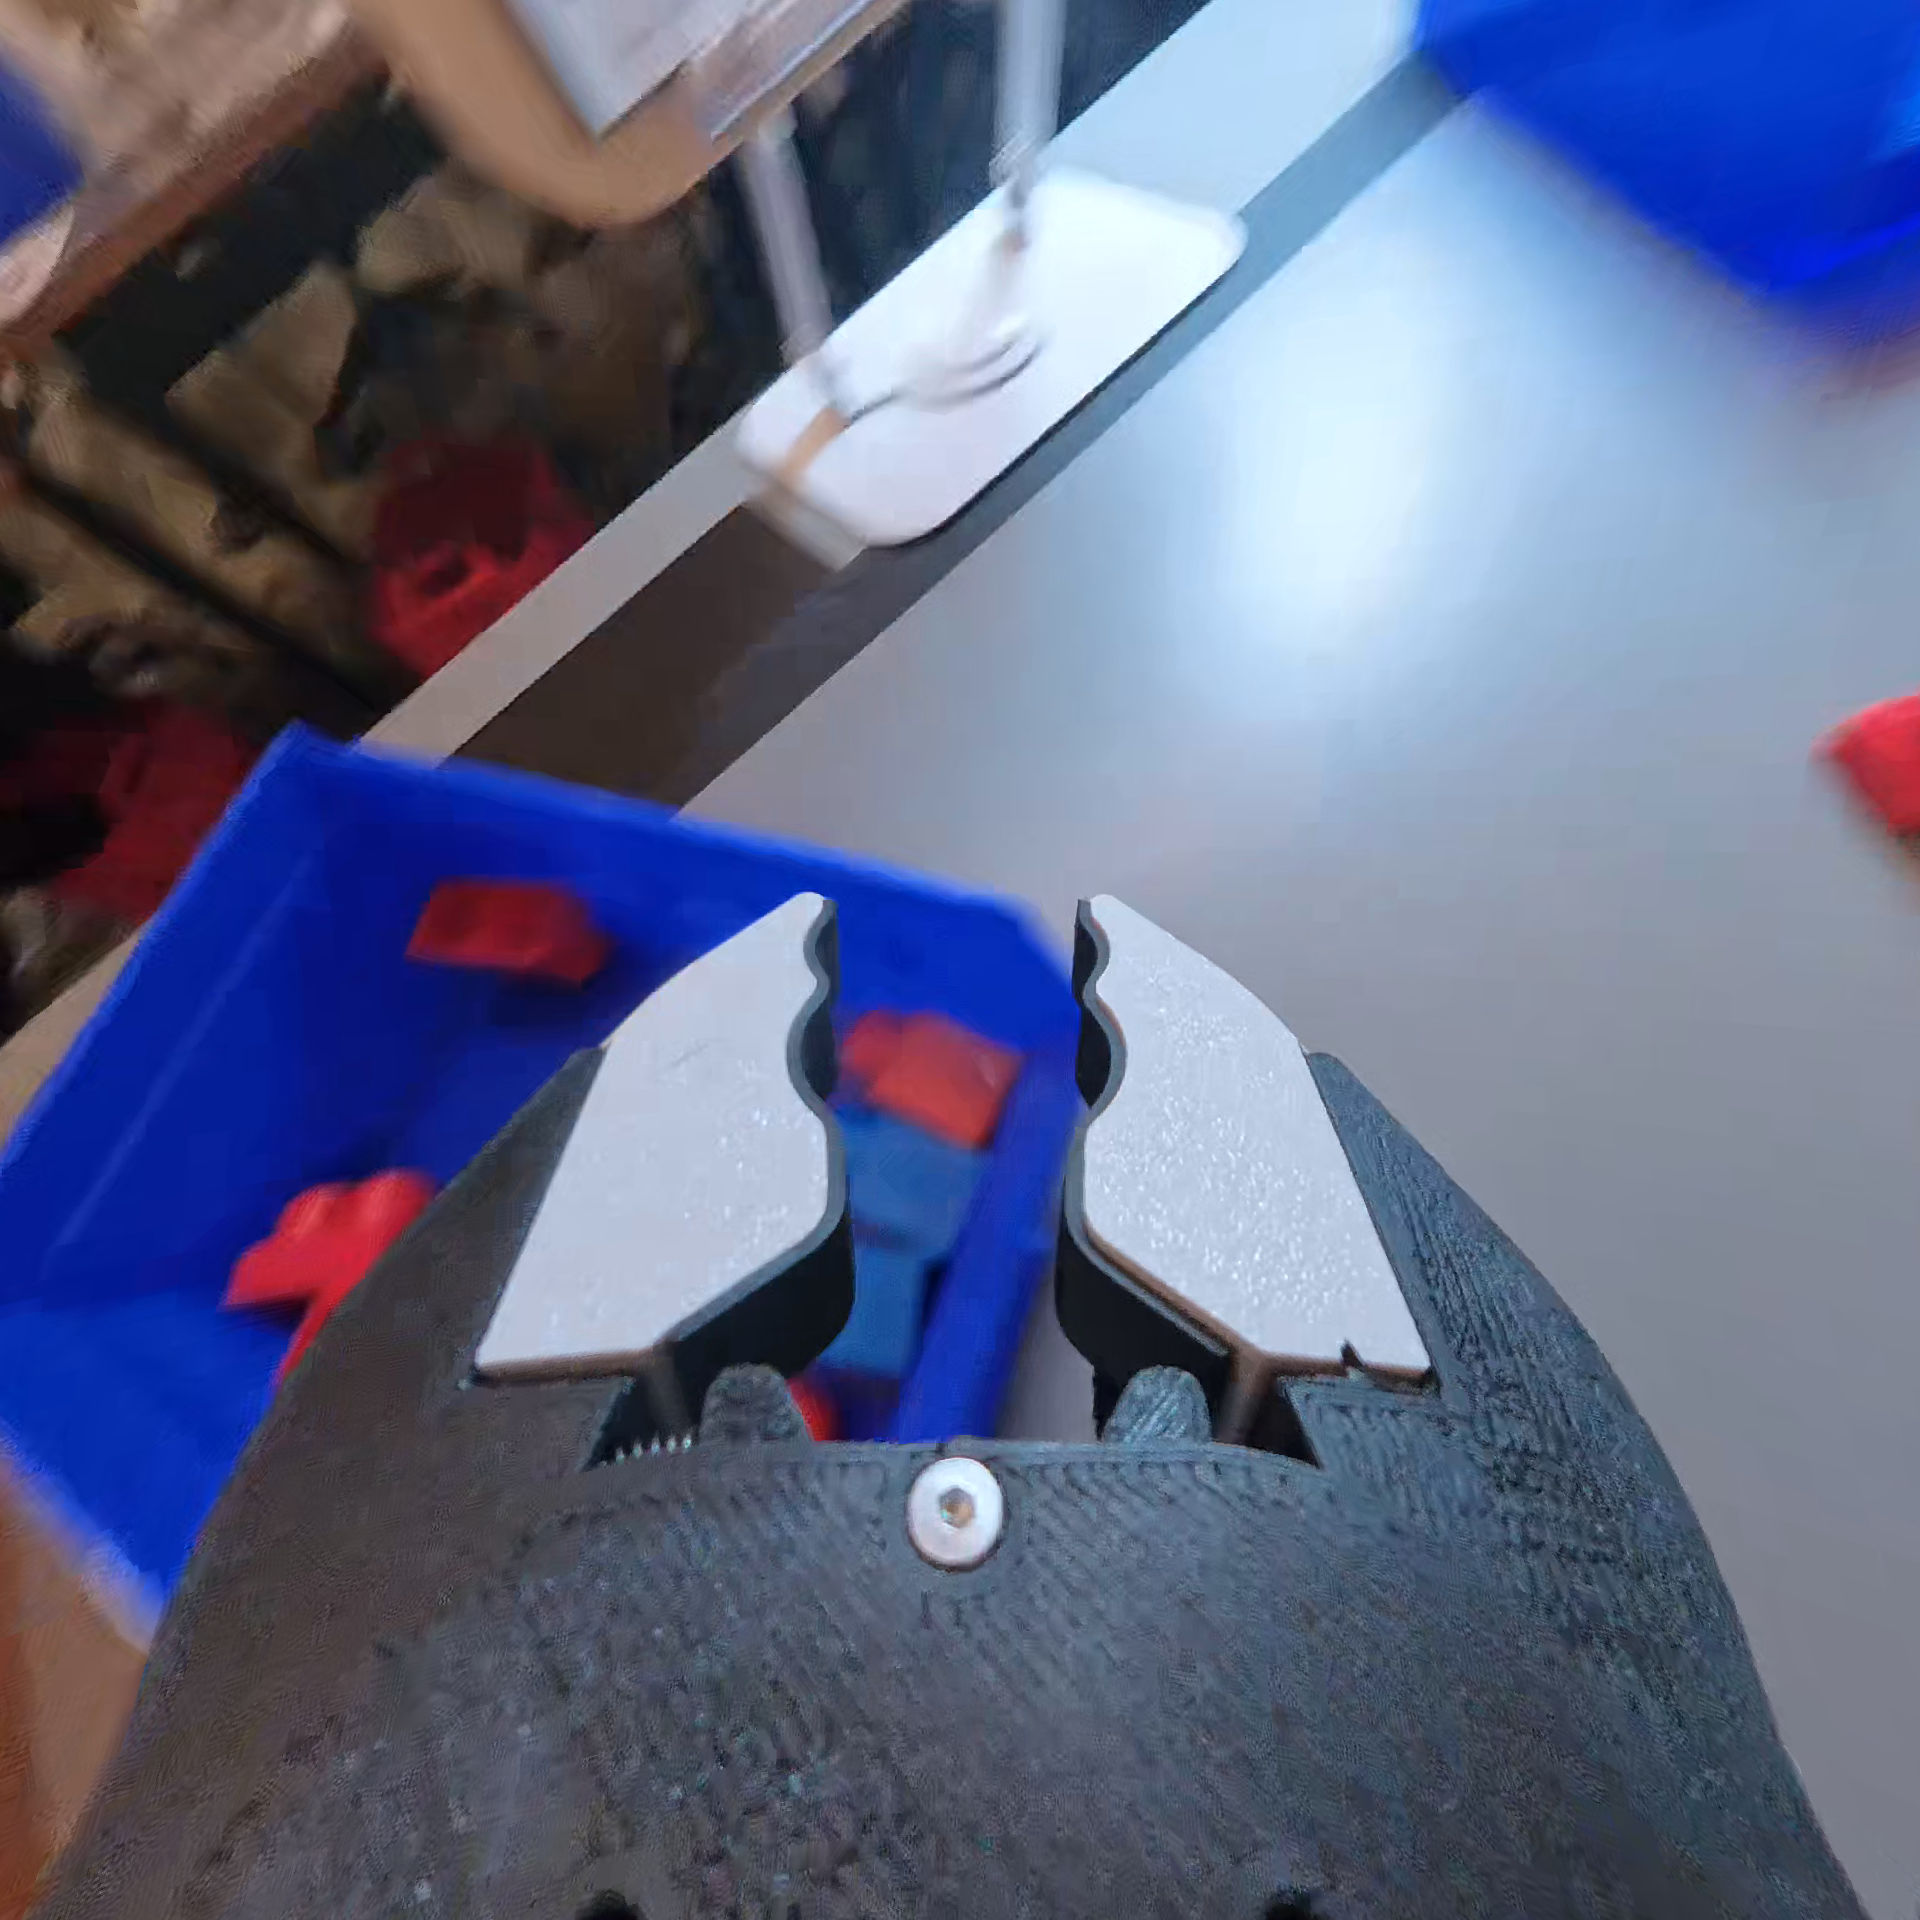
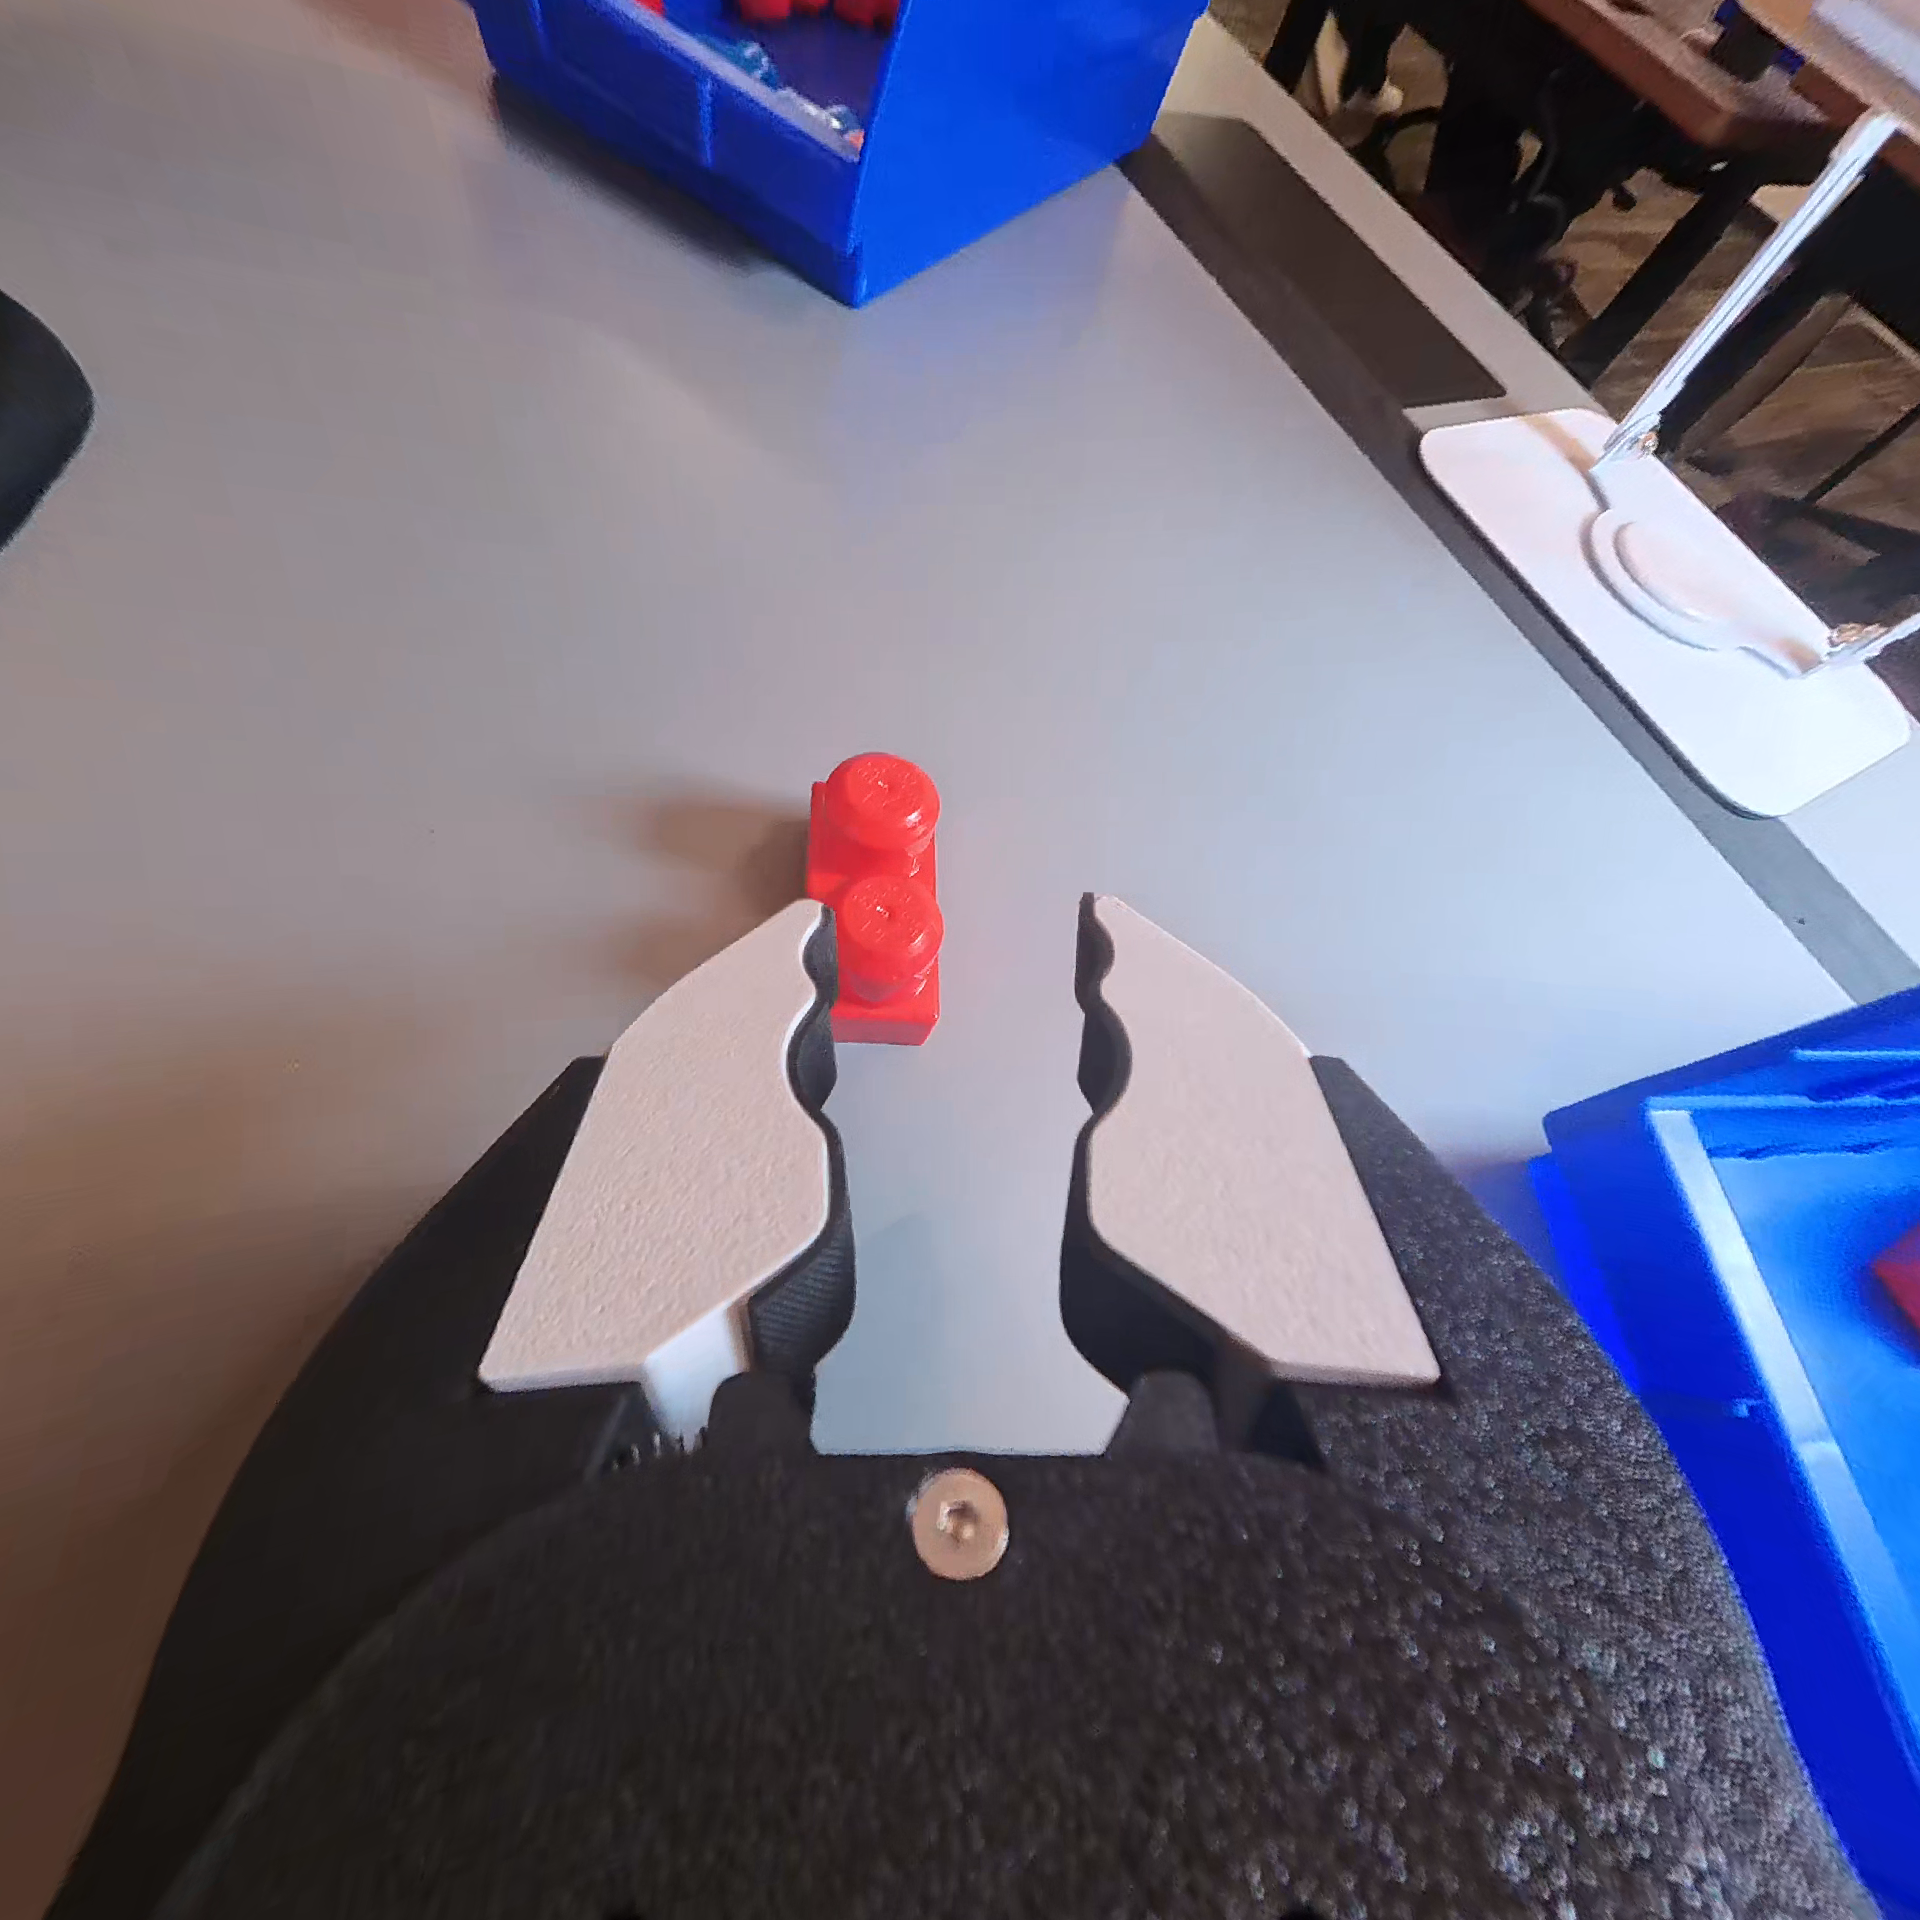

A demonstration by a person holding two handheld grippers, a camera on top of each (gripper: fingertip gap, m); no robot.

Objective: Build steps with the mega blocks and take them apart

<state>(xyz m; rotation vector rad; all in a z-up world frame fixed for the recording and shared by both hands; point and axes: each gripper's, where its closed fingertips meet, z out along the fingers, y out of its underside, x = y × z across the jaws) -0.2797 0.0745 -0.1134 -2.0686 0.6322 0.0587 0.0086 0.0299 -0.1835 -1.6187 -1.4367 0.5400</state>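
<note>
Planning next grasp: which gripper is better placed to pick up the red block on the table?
Right. The right gripper is open with the red block just ahead, by its left finger. The left gripper hovers open over a blue bin, the block far off.

Bare table (image 2: pixel 520 582) around red block (image 2: pixel 878 904) — blue bins (image 2: pixel 987 156) flank it.

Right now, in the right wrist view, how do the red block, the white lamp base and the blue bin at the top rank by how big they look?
1. Blue bin, though cut off by the frame.
2. White lamp base, similar; farther distance makes ranking unsure.
3. Red block, clearly smallest.
</note>
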